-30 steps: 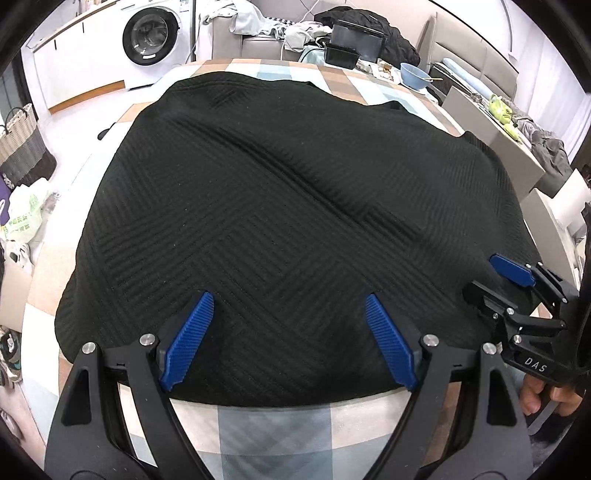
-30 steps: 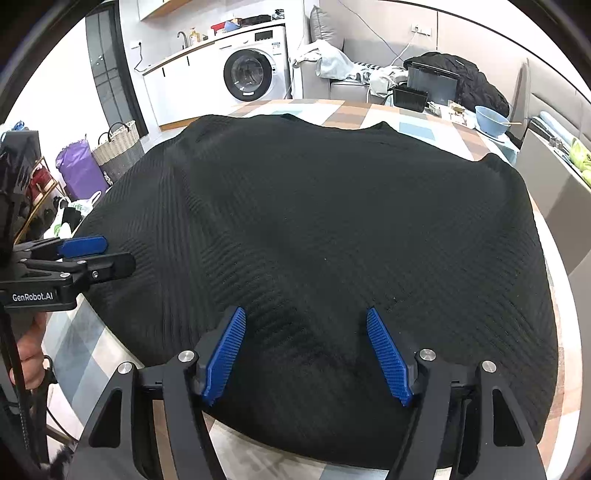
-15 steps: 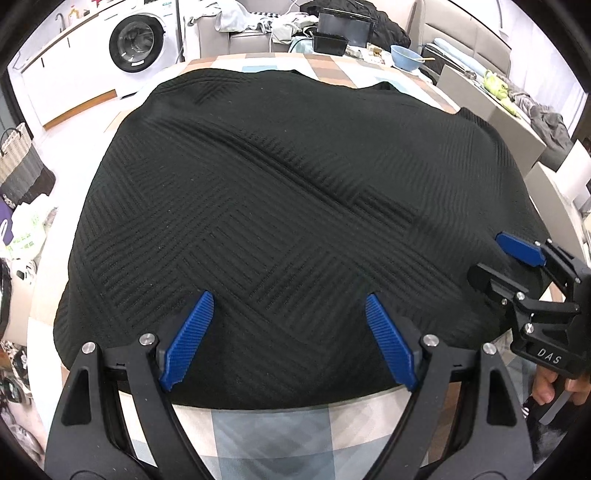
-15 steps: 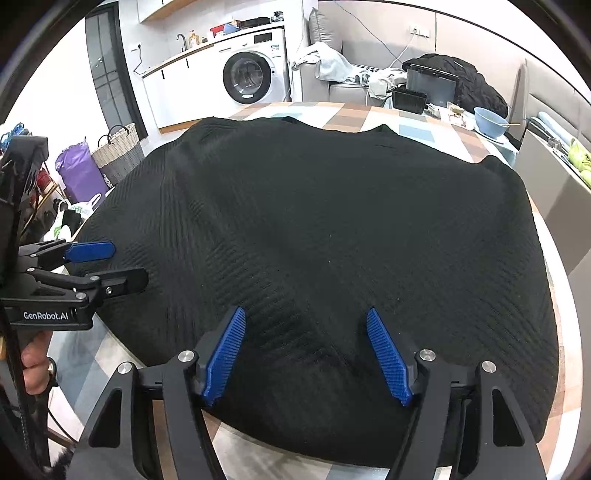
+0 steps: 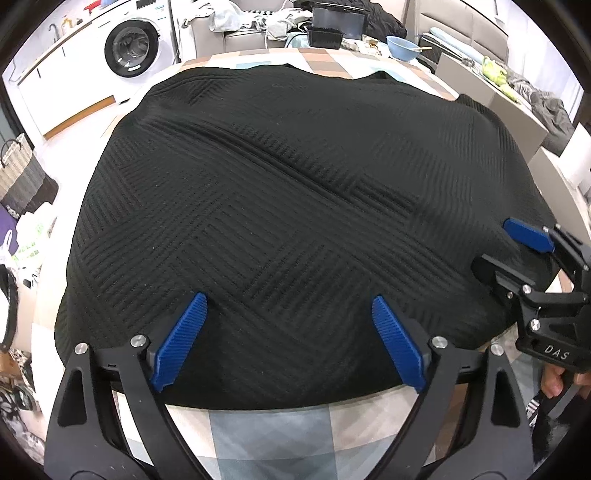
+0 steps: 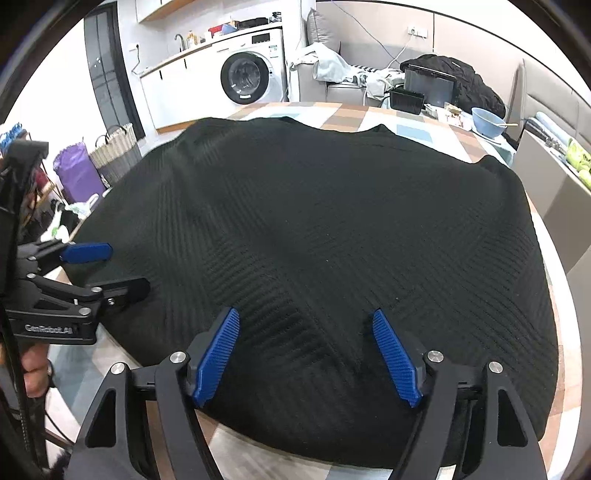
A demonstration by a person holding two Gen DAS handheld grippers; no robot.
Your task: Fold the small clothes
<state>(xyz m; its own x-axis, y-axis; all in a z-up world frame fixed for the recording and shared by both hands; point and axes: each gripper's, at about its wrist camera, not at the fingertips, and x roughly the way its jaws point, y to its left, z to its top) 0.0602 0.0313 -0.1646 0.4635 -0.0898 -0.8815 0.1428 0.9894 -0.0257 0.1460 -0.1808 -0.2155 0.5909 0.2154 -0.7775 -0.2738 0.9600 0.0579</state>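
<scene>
A black textured knit garment point(image 5: 288, 206) lies spread flat over most of the checked table point(image 5: 266, 439); it also fills the right wrist view point(image 6: 332, 240). My left gripper point(image 5: 288, 339) is open and empty, hovering over the garment's near hem. My right gripper point(image 6: 306, 354) is open and empty over the near hem further right. Each gripper shows in the other's view: the right one point(image 5: 517, 251) at the garment's right edge, the left one point(image 6: 107, 269) at its left edge, both with jaws apart.
A blue bowl point(image 5: 402, 48), black boxes point(image 5: 325, 35) and small clutter stand at the table's far end. A washing machine point(image 6: 251, 77), sofa with laundry point(image 6: 332, 70) and baskets point(image 6: 114, 151) surround the table.
Both grippers have drawn back slightly and tilted up, so more of the far table and room shows. The garment has not moved. Both stay open.
</scene>
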